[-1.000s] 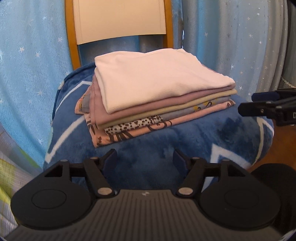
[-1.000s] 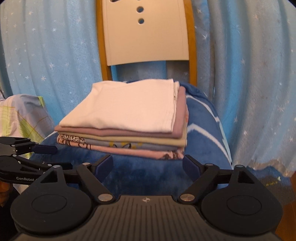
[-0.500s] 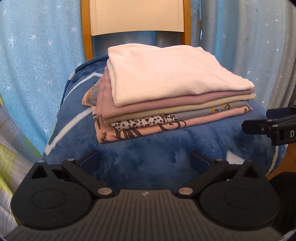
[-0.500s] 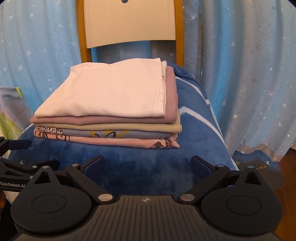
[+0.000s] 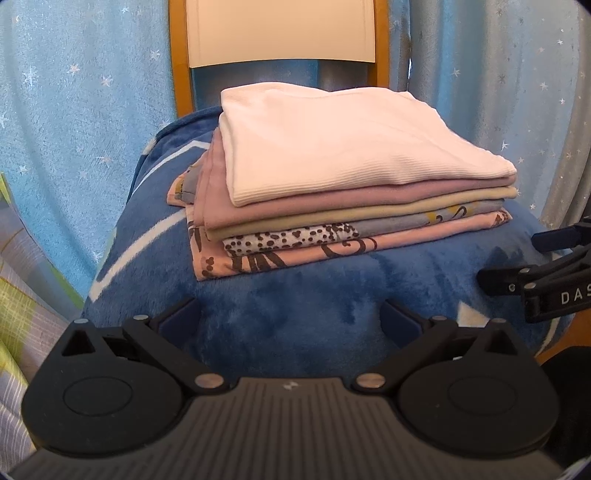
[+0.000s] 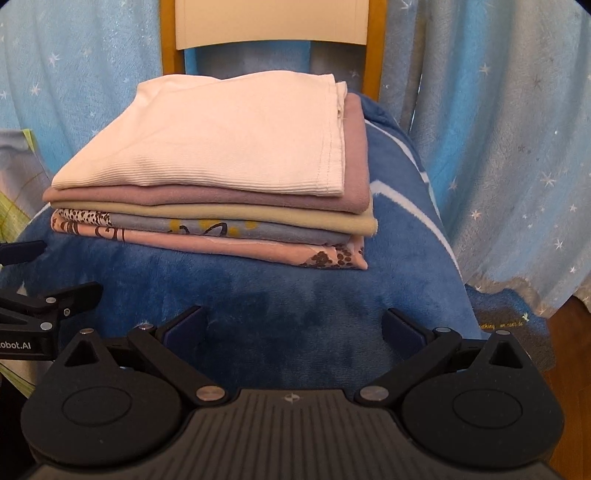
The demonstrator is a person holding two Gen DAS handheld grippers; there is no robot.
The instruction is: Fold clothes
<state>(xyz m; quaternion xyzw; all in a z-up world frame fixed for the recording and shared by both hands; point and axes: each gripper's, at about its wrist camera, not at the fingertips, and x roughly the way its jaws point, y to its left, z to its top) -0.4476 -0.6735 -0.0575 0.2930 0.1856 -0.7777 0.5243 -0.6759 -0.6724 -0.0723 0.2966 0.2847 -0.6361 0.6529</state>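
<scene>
A stack of folded clothes rests on a blue blanket draped over a chair seat. A pale pink ribbed garment lies on top, with mauve, beige, grey-blue and patterned peach layers below. My left gripper is open and empty, low in front of the stack. My right gripper is open and empty too, just short of the stack's front edge. Each gripper shows at the edge of the other's view, the right one at the right and the left one at the left.
The wooden chair back rises behind the stack. Light blue star-patterned curtains hang on both sides. A checked green and grey cloth lies at the left. Wooden floor shows at the lower right.
Both grippers have opened wider and moved closer to the stack, which now looks larger and sits more centred in both views.
</scene>
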